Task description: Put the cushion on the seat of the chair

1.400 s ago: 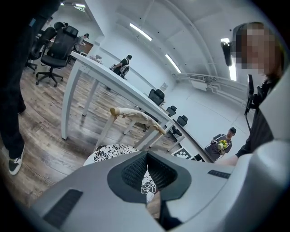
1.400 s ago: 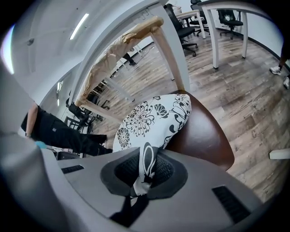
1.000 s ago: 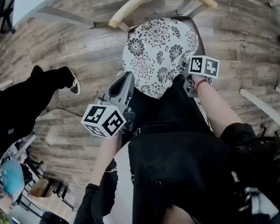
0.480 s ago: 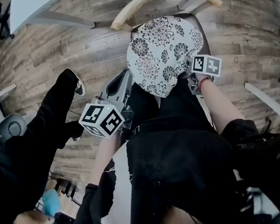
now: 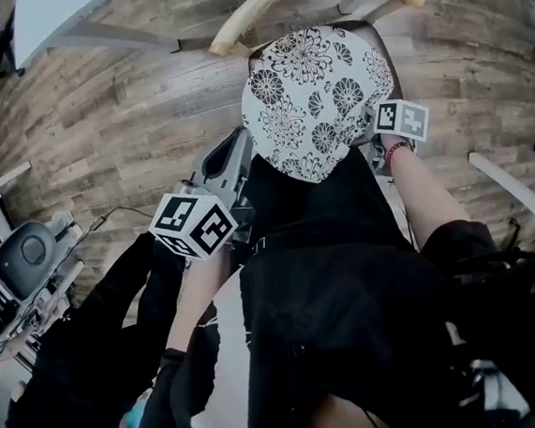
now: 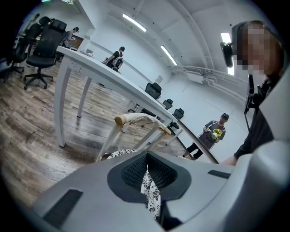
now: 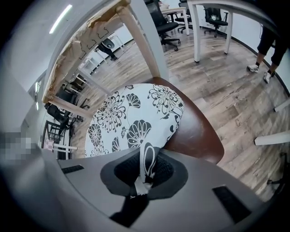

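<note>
Floral cushion hangs over seat, its edge clamped by left gripper and right gripper; uneven release may leave it skewed or sliding off.

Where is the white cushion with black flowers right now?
The cushion is at the head view's top centre, over the brown chair seat, held by the left gripper and right gripper.

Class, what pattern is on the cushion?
The cushion has black flowers on white; clearest in the right gripper view.
</note>
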Available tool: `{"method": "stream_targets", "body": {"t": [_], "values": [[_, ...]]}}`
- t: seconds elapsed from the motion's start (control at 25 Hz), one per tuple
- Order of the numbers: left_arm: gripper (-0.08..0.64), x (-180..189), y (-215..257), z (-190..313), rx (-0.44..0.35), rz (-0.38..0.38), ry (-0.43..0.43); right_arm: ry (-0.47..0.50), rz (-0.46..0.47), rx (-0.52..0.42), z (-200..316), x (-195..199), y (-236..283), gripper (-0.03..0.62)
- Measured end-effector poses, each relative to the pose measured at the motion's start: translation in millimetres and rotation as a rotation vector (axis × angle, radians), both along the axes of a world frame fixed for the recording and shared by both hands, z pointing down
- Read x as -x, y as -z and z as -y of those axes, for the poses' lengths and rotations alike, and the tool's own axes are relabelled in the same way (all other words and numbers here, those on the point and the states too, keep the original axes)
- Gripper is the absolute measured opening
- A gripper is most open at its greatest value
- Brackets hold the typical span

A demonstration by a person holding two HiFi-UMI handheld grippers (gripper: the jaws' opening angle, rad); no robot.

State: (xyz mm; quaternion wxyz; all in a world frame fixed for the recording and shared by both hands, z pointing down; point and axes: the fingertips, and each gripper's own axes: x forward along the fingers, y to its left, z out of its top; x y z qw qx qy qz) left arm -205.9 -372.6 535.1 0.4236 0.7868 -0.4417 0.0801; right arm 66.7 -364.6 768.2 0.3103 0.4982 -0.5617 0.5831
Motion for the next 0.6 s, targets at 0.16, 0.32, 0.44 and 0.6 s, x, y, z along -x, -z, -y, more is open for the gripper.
{"method": "stream_targets", "body": {"t": [0.16, 0.32, 0.44, 0.6], "values": [[0.015, -1, -1, -5, 0.005, 0.004, 0.000, -0.013, 0.006, 0.010, -3, -2, -5, 0.032], [0.015, -1, -2, -8, 0.011, 0.003, 0.012, 0.007, 0.000, 0.037, -11, -10, -10, 0.032], [0.015, -3, -2, -9, 0.011, 0.006, 0.014, 0.032, -0.064, 0.085, -26, -27, -18, 0.032], [0.015, -6, -2, -10, 0.009, 0.010, 0.015, 0.063, -0.111, 0.129, -39, -43, -27, 0.032]]}}
